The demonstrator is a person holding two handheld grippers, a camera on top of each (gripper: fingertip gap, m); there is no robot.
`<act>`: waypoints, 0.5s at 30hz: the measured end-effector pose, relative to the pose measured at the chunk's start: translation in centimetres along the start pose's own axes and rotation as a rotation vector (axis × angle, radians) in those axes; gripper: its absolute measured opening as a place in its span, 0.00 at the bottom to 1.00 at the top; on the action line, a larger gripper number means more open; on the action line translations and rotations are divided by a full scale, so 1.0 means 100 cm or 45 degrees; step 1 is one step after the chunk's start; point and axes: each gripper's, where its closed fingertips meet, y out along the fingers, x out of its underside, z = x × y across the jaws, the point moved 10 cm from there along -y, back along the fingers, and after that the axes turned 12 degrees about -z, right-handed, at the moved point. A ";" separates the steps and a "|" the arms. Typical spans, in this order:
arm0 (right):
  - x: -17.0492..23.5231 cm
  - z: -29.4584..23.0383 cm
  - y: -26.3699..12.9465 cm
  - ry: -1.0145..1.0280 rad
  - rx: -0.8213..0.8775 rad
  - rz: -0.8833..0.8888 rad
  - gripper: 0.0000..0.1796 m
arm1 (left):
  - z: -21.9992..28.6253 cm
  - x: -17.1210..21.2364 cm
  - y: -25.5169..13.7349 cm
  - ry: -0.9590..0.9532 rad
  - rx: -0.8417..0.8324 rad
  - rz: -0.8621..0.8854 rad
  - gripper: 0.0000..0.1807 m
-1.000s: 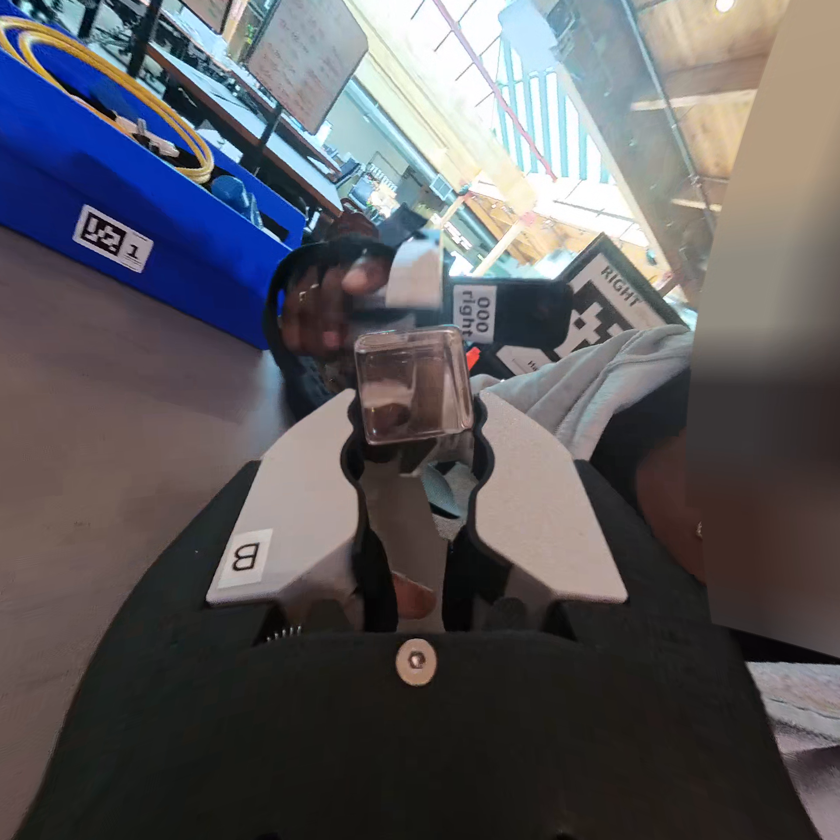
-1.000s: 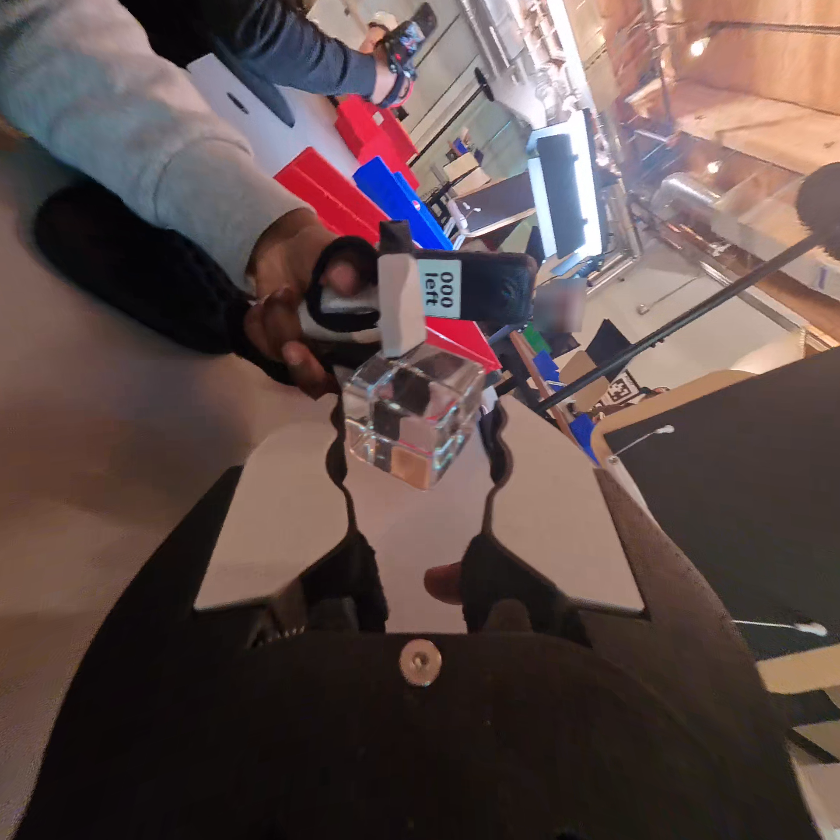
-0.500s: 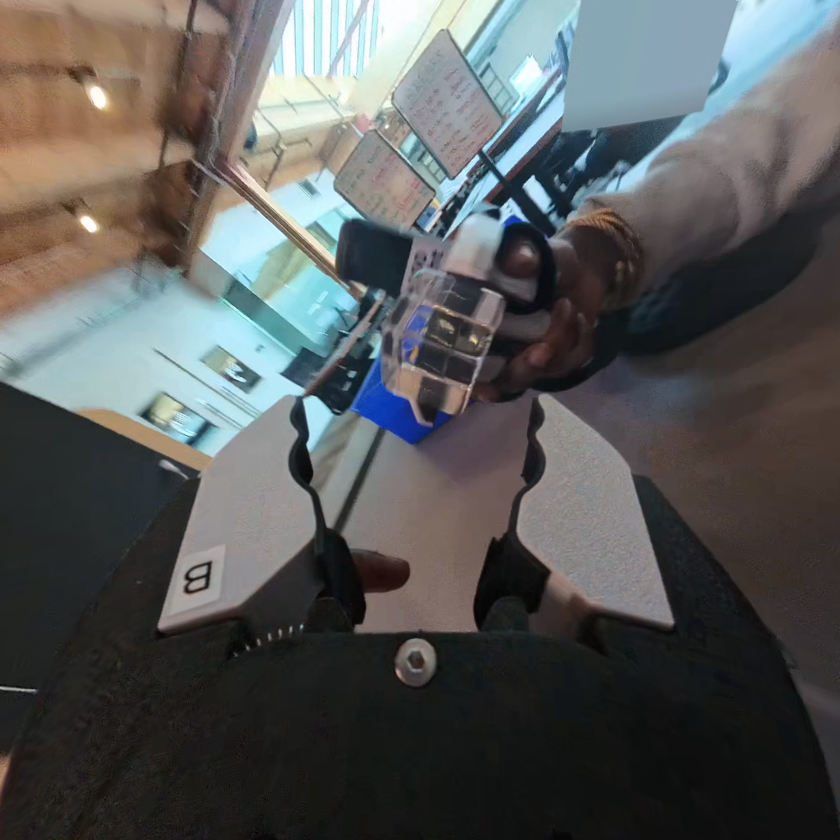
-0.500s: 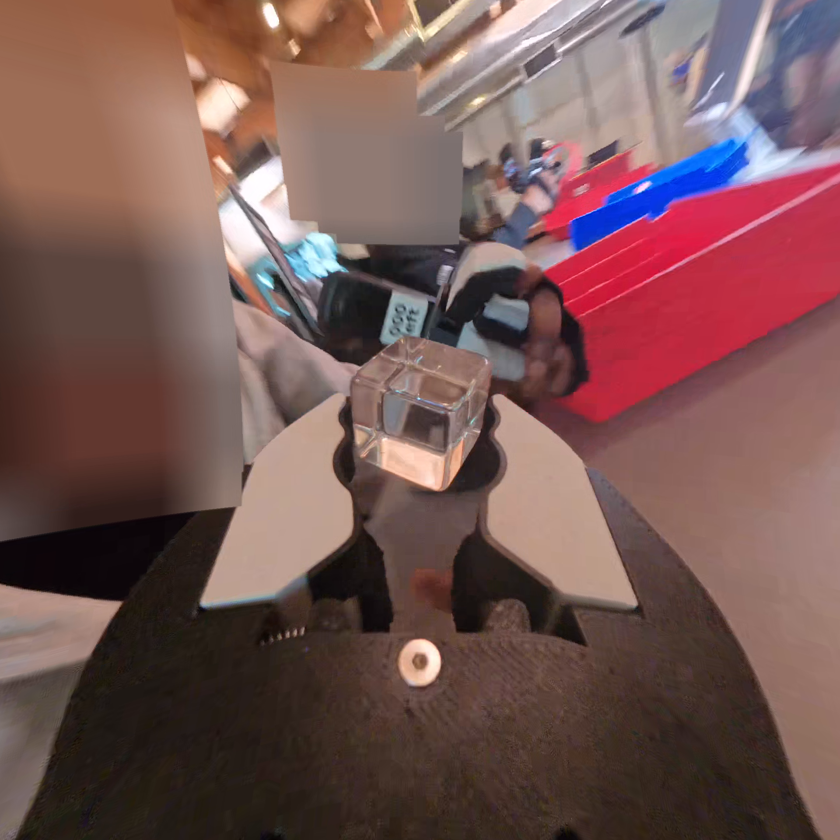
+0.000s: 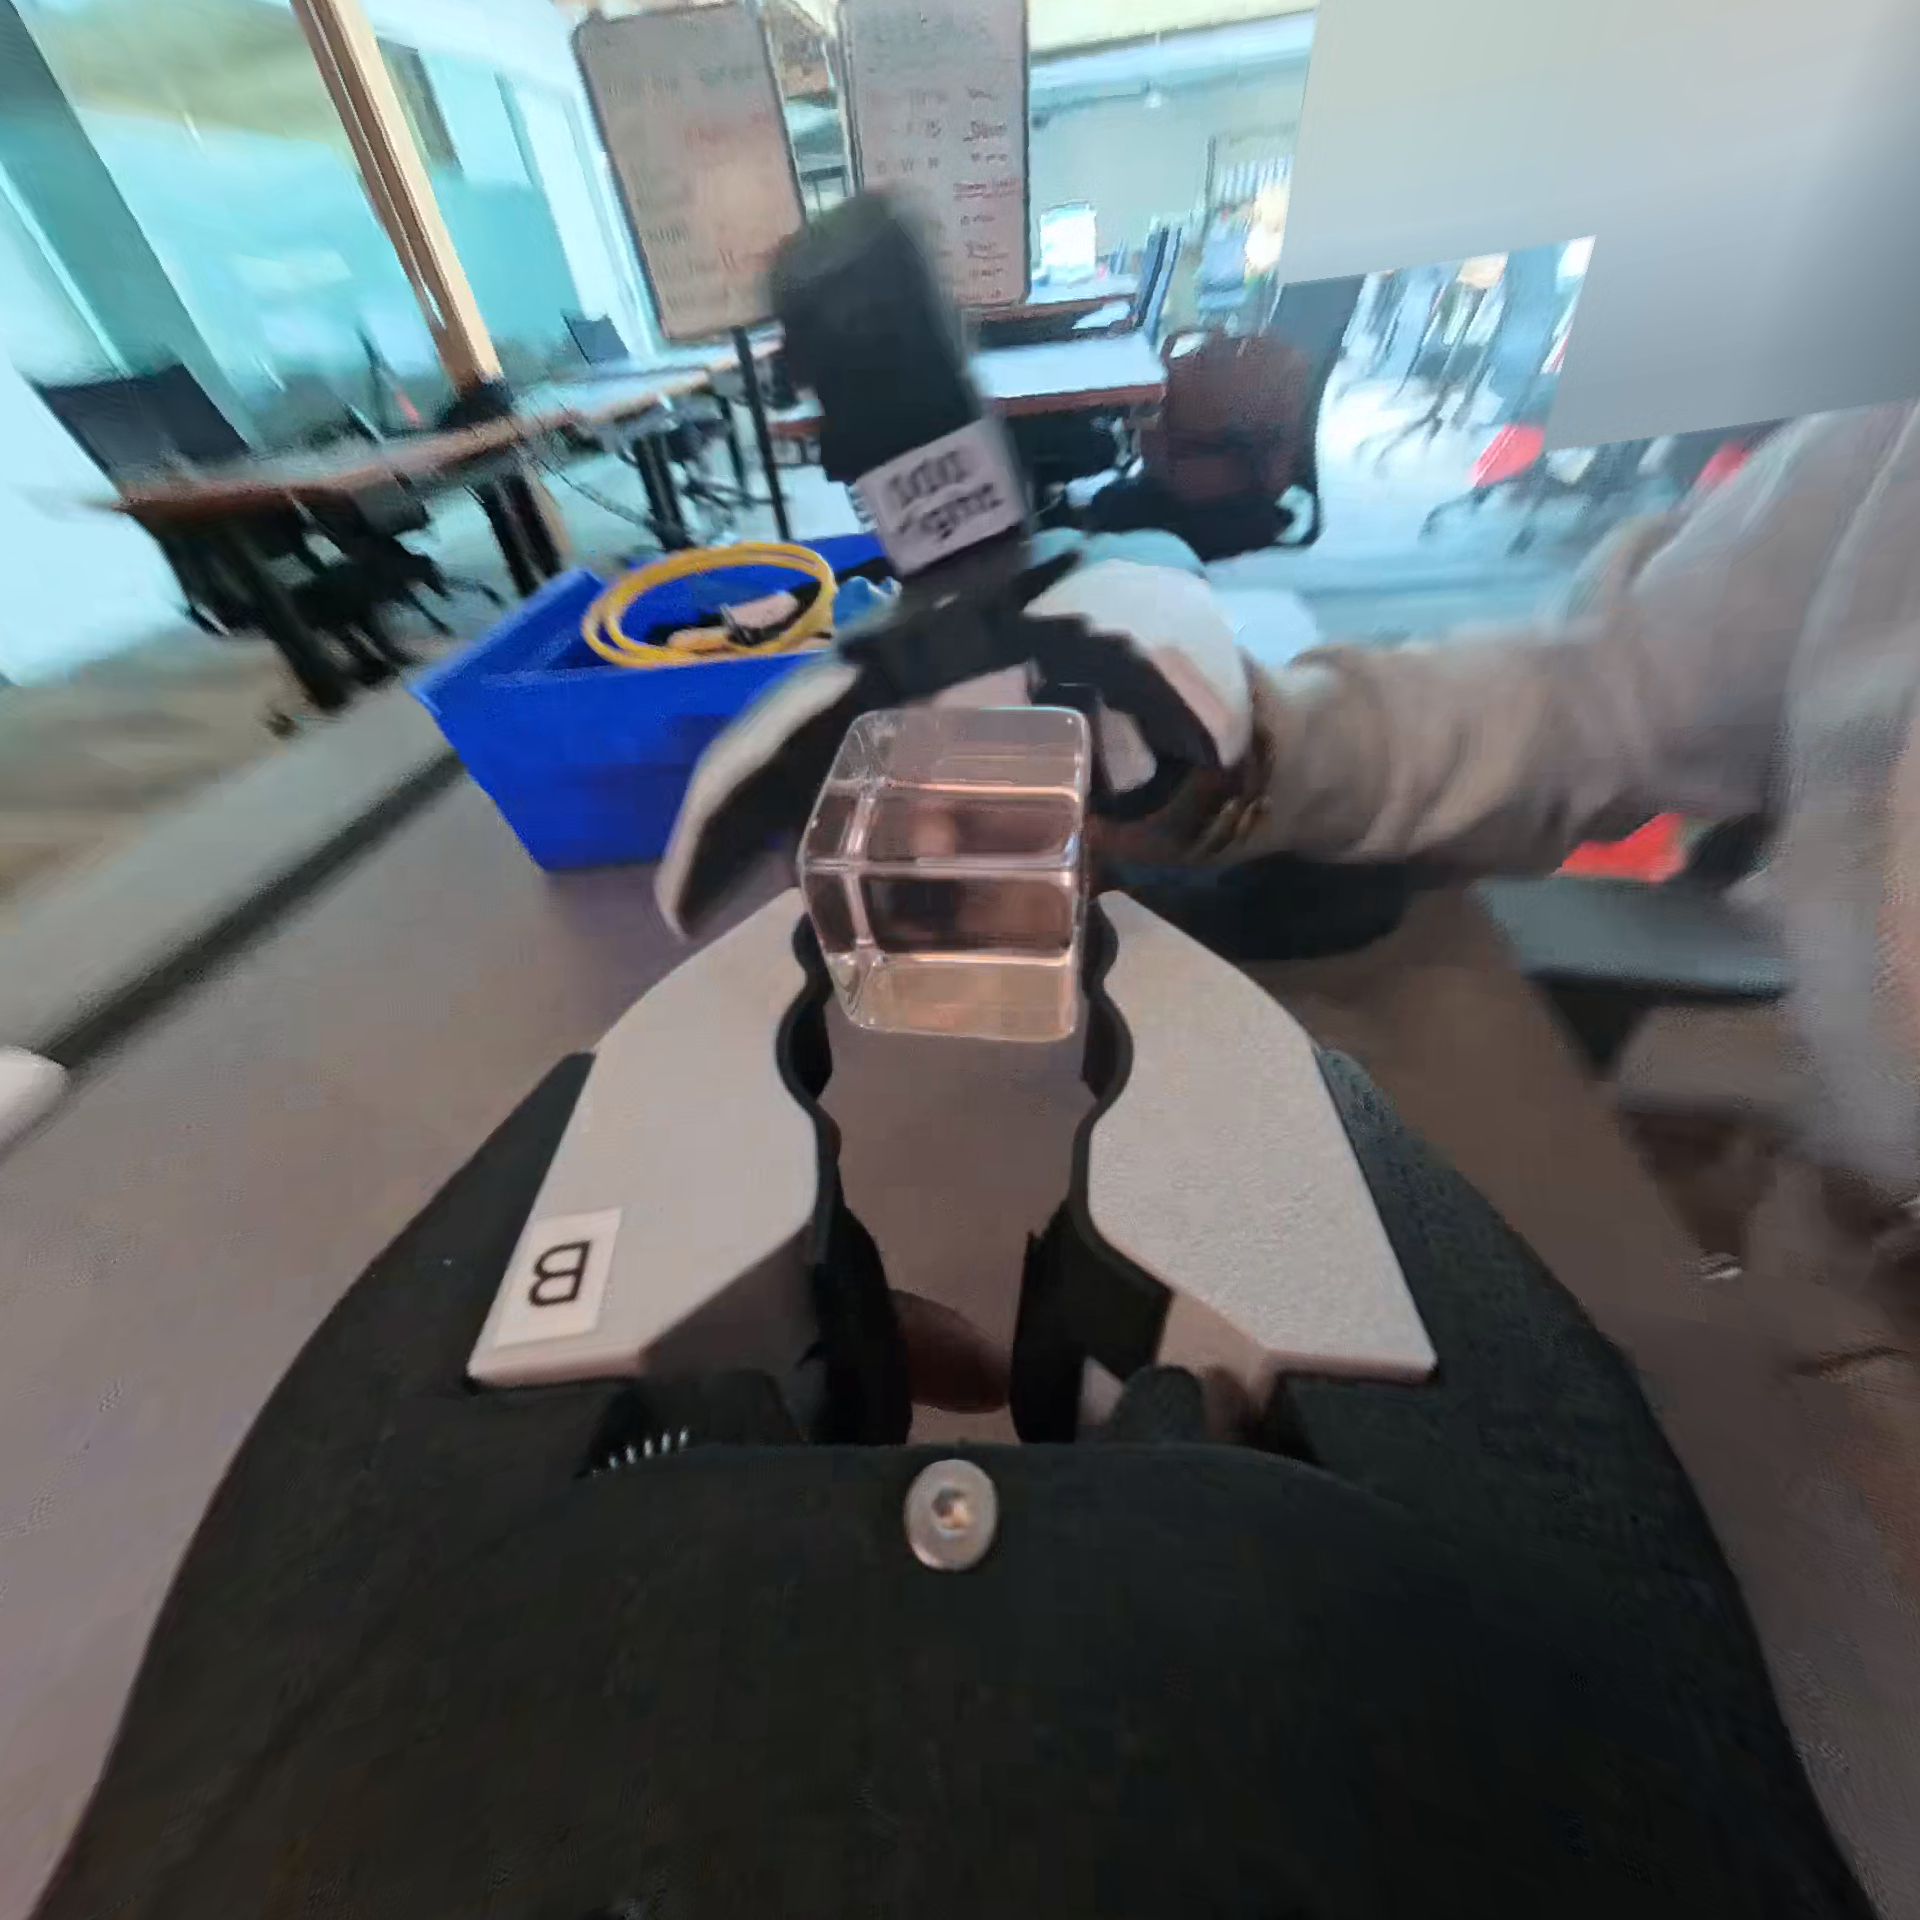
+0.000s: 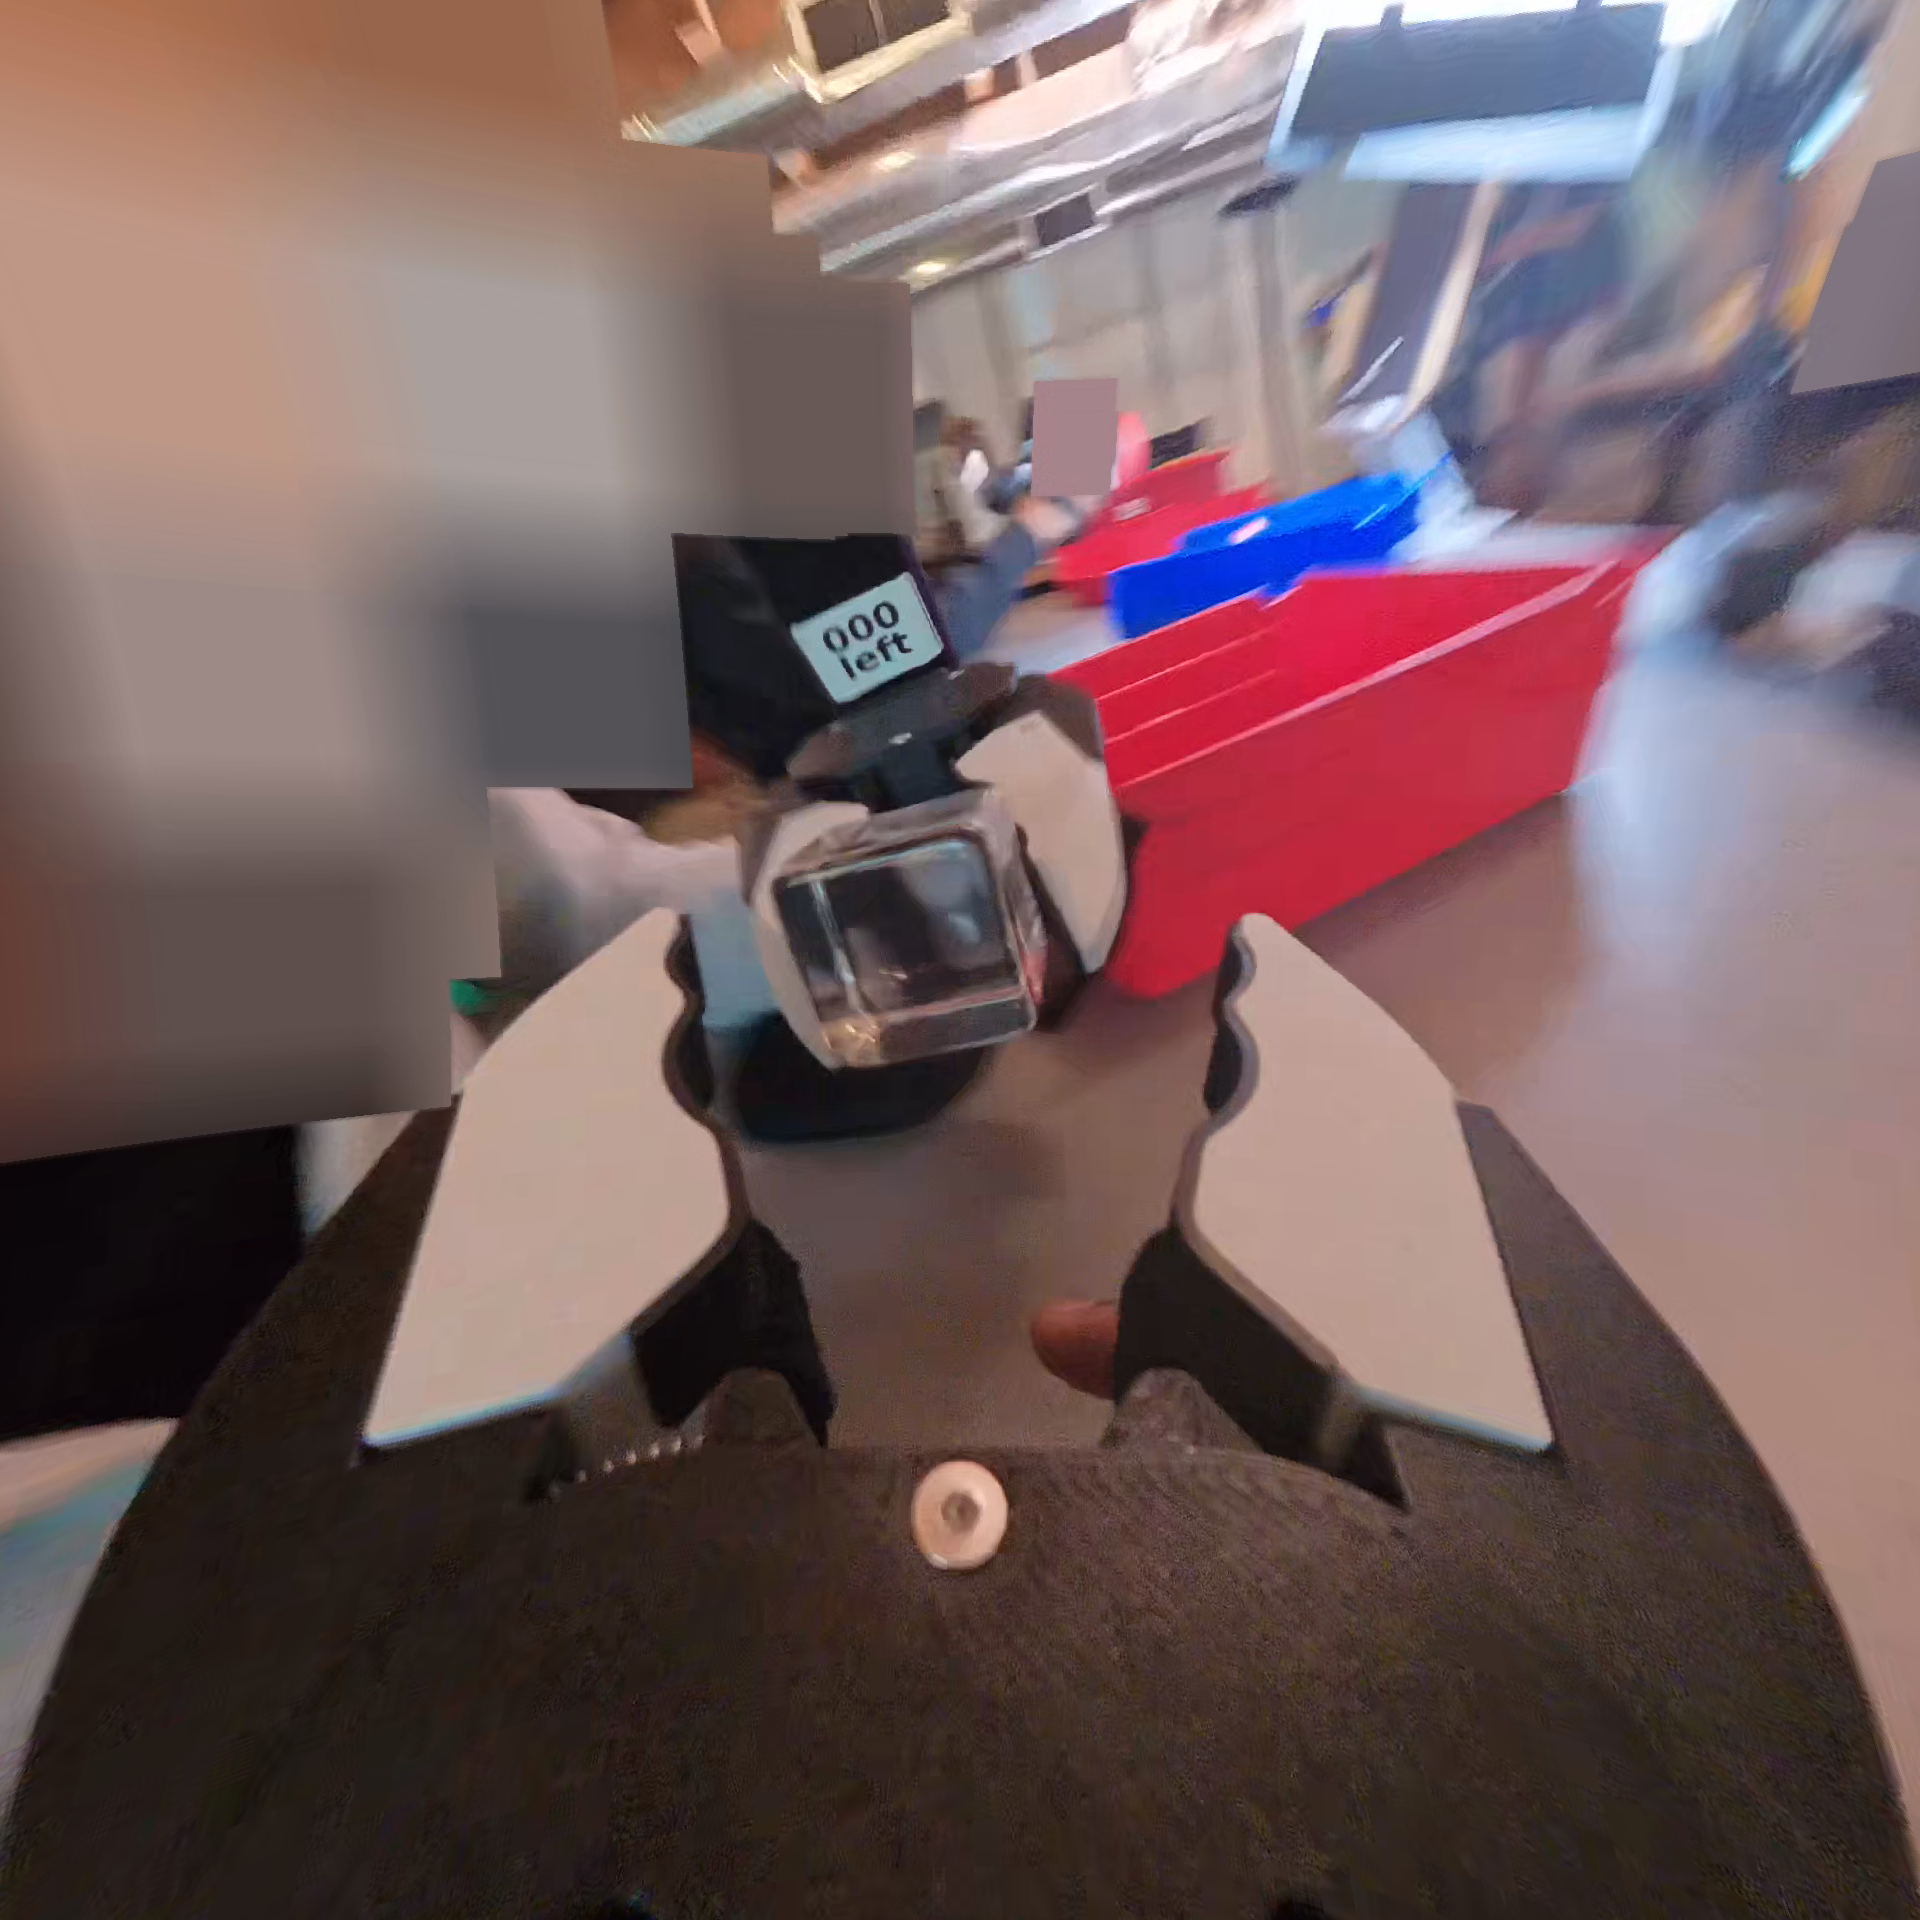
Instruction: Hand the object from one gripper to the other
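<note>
A clear plastic cube sits between the tips of my left gripper, which is shut on it and holds it above the grey table. My right gripper is open and empty, its fingers spread wide on this side of the cube. In the right wrist view the left gripper shows farther off, clamped on the cube's sides. In the left wrist view the right gripper shows just behind the cube, its grey fingers apart, held by a hand in a grey sleeve.
A blue bin with coiled yellow cable stands on the table beyond the cube. A red bin stands to the right in the right wrist view, with another blue bin behind it. Desks and whiteboards stand farther back.
Half a second ago my right gripper held the cube and the left was open. Now the left is shut on it and the right has let go and opened wide.
</note>
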 end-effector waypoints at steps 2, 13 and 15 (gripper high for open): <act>-0.007 -0.014 -0.009 -0.433 0.271 -0.027 0.54 | -0.007 0.002 -0.002 -0.288 0.181 -0.019 0.25; 0.016 -0.042 0.016 -1.382 0.751 -0.412 0.25 | -0.009 0.018 0.012 -0.688 0.569 -0.137 0.31; 0.010 -0.038 0.012 -1.179 0.690 -0.367 0.25 | -0.012 0.015 0.011 -0.616 0.555 -0.049 0.37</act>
